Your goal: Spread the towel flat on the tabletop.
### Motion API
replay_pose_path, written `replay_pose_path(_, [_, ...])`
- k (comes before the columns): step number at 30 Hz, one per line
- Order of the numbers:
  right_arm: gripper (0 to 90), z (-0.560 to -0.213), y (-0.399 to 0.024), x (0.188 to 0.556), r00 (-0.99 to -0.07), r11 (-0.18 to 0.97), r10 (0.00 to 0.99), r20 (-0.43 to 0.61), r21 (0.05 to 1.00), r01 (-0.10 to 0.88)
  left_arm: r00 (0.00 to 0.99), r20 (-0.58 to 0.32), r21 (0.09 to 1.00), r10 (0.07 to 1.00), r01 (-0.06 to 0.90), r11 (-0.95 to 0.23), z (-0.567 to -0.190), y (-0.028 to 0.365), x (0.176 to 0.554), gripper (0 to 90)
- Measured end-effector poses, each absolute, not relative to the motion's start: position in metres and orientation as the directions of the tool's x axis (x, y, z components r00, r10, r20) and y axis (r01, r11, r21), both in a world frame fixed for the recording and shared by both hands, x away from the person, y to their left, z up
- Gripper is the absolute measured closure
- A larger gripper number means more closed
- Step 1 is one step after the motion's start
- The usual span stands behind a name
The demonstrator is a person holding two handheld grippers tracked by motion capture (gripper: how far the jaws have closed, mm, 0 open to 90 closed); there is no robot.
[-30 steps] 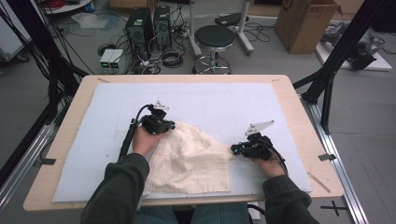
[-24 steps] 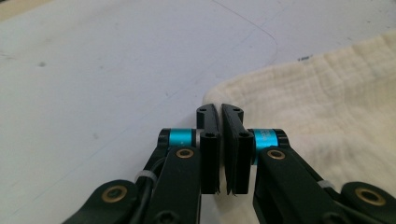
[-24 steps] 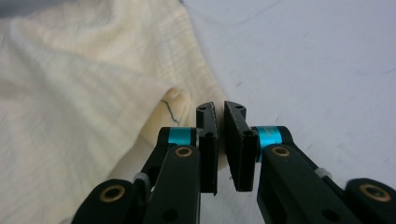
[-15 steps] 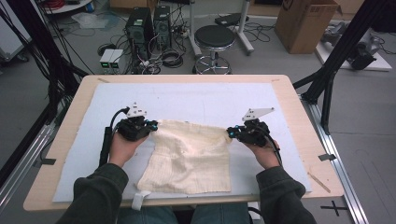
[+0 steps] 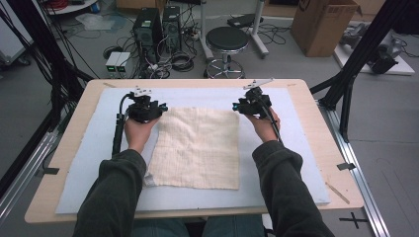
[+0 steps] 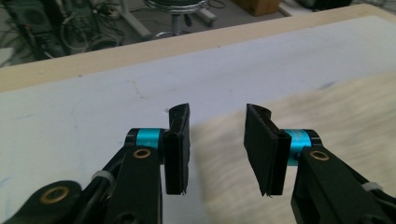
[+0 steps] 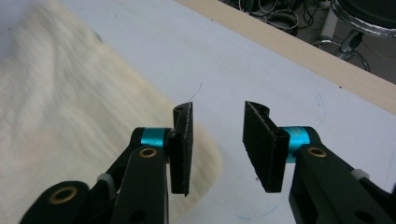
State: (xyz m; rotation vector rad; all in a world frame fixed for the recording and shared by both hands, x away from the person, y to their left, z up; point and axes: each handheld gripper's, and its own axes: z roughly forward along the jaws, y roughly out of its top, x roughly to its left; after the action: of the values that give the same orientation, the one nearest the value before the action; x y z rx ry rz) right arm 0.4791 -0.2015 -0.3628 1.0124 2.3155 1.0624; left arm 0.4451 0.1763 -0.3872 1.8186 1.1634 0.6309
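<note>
Behind the table [image 5: 306,89] stands a stool [image 5: 227,39]; both grippers' just-opened jaws flank the spread cloth [image 5: 197,148], gripping nothing

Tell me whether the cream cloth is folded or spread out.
Spread out. The cream cloth lies flat as one roughly square sheet on the white mat, its far corners beside the two open grippers; no fold shows.

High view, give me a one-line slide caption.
Cream cloth spread flat on the table, open left gripper and right gripper at its far corners.

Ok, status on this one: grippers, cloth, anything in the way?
Left gripper and right gripper open, jaws just opened, nothing between them. Cream woven cloth spread flat on the pale blue mat. Nothing in the way.
</note>
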Motion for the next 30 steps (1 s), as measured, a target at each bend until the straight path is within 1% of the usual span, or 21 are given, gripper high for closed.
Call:
replay_pose_path(1, [60.8,-0.364,-0.200,0.478,-0.667,0.463,0.742,-0.063,0.768,0.443,0.448,-0.024,0.862,0.894,0.462,-0.208,-0.388,0.177,0.442,59.5])
replay_pose_path(3, [58.8,-0.367,-0.200,0.475,-0.691,0.473,0.722,-0.041,0.758,0.449,0.469,-0.036,0.855,0.883,0.472,-0.215,-0.387,0.180,0.436,59.5])
replay_pose_path(5, [58.5,-0.370,-0.201,0.466,-0.714,0.474,0.700,-0.022,0.762,0.441,0.492,-0.030,0.863,0.870,0.451,-0.226,-0.386,0.184,0.426,59.1])
replay_pose_path(7, [56.6,-0.372,-0.202,0.453,-0.739,0.495,0.673,-0.035,0.763,0.415,0.517,-0.019,0.870,0.856,0.430,-0.240,-0.384,0.189,0.413,58.4])
replay_pose_path(12, [51.8,-0.373,-0.211,0.418,-0.791,0.500,0.612,-0.010,0.779,0.378,0.588,-0.021,0.877,0.809,0.399,-0.267,-0.384,0.203,0.374,52.4])
replay_pose_path(13, [50.7,-0.374,-0.213,0.411,-0.795,0.497,0.607,-0.005,0.783,0.374,0.596,-0.032,0.880,0.802,0.397,-0.260,-0.384,0.206,0.366,50.8])
replay_pose_path(14, [49.0,-0.374,-0.214,0.406,-0.803,0.498,0.596,0.024,0.773,0.393,0.612,-0.038,0.887,0.790,0.384,-0.255,-0.385,0.208,0.358,50.3])
replay_pose_path(15, [48.2,-0.374,-0.215,0.400,-0.812,0.505,0.582,0.035,0.768,0.395,0.624,-0.024,0.888,0.781,0.373,-0.270,-0.386,0.209,0.351,50.5])
replay_pose_path(17, [48.3,-0.376,-0.216,0.385,-0.827,0.504,0.563,0.003,0.791,0.346,0.646,-0.025,0.883,0.763,0.372,-0.286,-0.387,0.210,0.338,50.1])
replay_pose_path(19, [47.4,-0.379,-0.218,0.373,-0.837,0.501,0.546,0.024,0.792,0.350,0.667,-0.014,0.882,0.745,0.359,-0.305,-0.388,0.211,0.327,49.4])
replay_pose_path(24, [46.2,-0.394,-0.223,0.345,-0.862,0.493,0.505,0.038,0.807,0.324,0.720,-0.036,0.882,0.693,0.349,-0.318,-0.394,0.214,0.302,49.4])
replay_pose_path(30, [47.6,-0.414,-0.223,0.327,-0.892,0.549,0.448,0.052,0.772,0.320,0.760,-0.031,0.857,0.649,0.355,-0.374,-0.415,0.215,0.281,49.0])
